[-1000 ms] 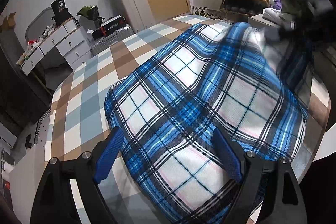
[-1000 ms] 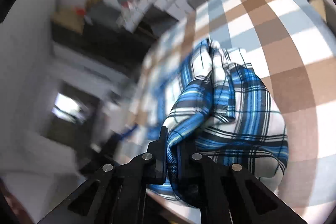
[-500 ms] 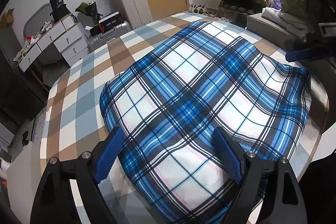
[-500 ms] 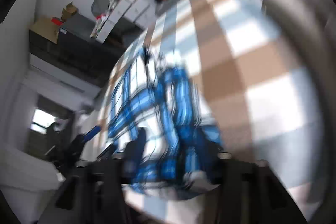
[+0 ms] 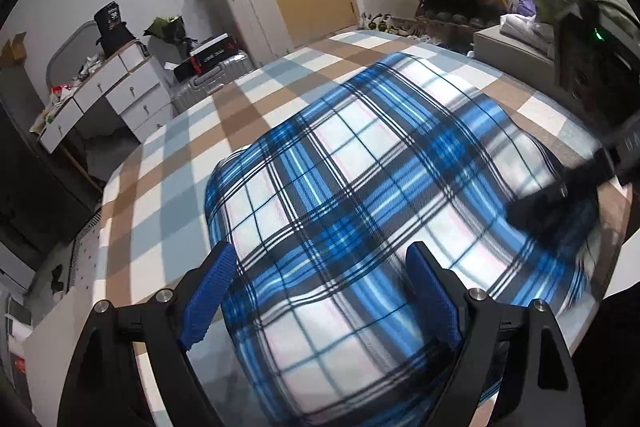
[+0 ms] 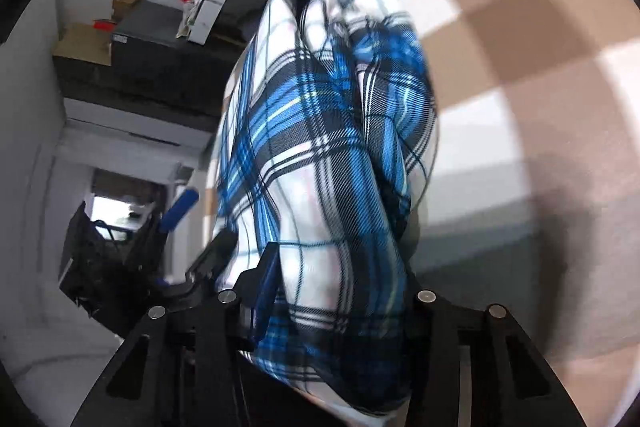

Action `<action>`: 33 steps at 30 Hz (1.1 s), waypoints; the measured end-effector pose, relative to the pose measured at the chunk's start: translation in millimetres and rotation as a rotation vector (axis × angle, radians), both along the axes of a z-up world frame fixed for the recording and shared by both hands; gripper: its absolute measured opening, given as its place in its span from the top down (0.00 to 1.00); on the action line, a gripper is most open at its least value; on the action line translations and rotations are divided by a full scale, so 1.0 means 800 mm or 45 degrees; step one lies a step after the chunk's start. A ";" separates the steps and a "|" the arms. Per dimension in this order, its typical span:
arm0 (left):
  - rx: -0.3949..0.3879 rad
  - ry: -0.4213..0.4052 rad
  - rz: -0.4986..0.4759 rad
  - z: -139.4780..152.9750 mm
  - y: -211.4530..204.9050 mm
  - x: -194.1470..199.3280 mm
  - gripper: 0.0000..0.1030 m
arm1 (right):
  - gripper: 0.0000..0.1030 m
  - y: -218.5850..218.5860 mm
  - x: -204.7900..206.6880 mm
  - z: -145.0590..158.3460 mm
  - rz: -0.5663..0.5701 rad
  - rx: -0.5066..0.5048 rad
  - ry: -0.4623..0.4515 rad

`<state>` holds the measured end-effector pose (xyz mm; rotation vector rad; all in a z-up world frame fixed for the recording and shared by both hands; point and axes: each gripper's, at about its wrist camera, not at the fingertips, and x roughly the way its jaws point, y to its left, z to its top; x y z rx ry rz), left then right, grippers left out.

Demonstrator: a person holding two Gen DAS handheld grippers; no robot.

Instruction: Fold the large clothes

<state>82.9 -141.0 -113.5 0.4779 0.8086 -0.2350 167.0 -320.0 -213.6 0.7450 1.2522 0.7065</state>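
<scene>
Closing on cloth: right gripper (image 6: 340, 303) has a thick bunch of the plaid garment (image 5: 372, 187) between its jaws, which are partway open and narrowing; blur hides whether the pads press yet. Left gripper (image 5: 320, 301) jaws stand wide, nothing held, poised just over the garment's near edge.

Garment lies spread over the checked bed (image 5: 168, 163), covering most of the near and right side, and looks already doubled over. Its right edge sits at the bed's right edge, under the right gripper. Far-left part of the bed is bare.

Handling, my read:
- Soft, light, fully limp. No stiffness, so any lifted part will sag and drag the rest.
- Weave looks smooth, so layers could slide over each other and a fold may skew.
- Bunched grip is thick; a thin pinch risks catching only one layer.
- Best hold: corners or along an edge, both grippers spaced apart, cloth kept taut between them.
- Not fragile; firm clamp is fine.
</scene>
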 end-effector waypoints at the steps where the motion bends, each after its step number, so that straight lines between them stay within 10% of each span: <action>1: -0.006 0.011 0.002 -0.001 0.003 0.002 0.18 | 0.56 0.007 -0.003 -0.003 0.025 -0.001 0.004; 6: -0.036 0.015 0.021 0.007 0.018 0.003 0.18 | 0.55 -0.021 0.005 0.037 0.000 -0.170 -0.060; 9: -0.067 0.034 0.044 0.006 0.030 0.007 0.18 | 0.28 -0.048 0.012 0.097 -0.077 -0.241 -0.258; 14: -0.102 0.114 0.092 -0.007 0.042 0.022 0.19 | 0.26 0.004 0.070 0.110 -0.043 -0.281 -0.291; 19: -0.205 0.145 0.113 0.001 0.060 0.025 0.19 | 0.70 0.070 0.111 0.065 0.044 -0.406 -0.108; 21: -0.228 0.132 0.124 0.006 0.067 0.024 0.19 | 0.84 0.073 0.112 0.082 0.022 -0.252 -0.144; 27: -0.296 0.111 0.132 0.013 0.081 0.027 0.19 | 0.77 0.057 0.100 0.133 -0.016 0.359 -0.266; 29: -0.290 0.145 0.155 0.005 0.081 0.032 0.19 | 0.53 0.048 0.096 0.107 -0.060 0.149 -0.222; 33: -0.295 0.175 0.141 0.003 0.080 0.031 0.19 | 0.53 -0.007 0.060 0.078 -0.103 -0.110 -0.123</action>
